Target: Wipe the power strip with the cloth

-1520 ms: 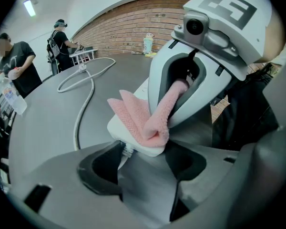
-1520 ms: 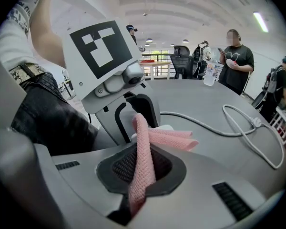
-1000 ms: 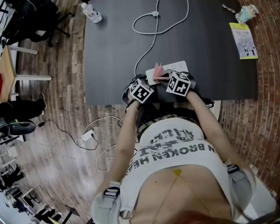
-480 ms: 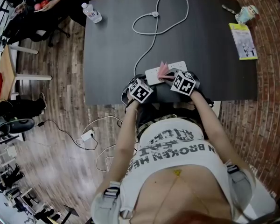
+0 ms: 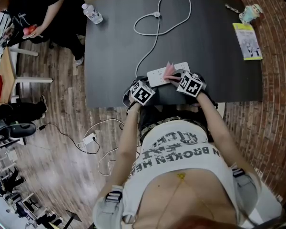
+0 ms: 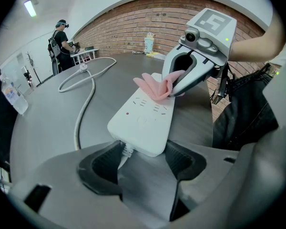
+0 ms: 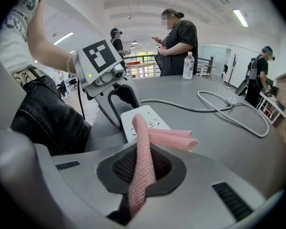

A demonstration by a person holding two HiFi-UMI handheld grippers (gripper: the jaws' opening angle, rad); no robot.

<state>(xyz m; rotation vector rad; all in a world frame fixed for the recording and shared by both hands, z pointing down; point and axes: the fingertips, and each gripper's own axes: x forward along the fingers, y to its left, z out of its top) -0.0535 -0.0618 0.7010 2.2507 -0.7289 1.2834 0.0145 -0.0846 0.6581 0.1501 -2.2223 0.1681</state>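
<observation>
Your left gripper (image 6: 143, 160) clamps the power strip's (image 6: 143, 120) cord end; your right gripper (image 7: 142, 170) pinches the cloth (image 7: 170, 138) above its middle.

The dark table (image 5: 209, 56) bears a power strip (image 5: 157, 74), its looped cable (image 5: 155, 37), a water bottle (image 5: 93, 13) and a booklet (image 5: 248, 41).

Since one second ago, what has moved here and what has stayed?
The right gripper, shut on the cloth, slid rightward along the power strip, away from its cord end. The left gripper still clamps that end; the strip stayed put.
</observation>
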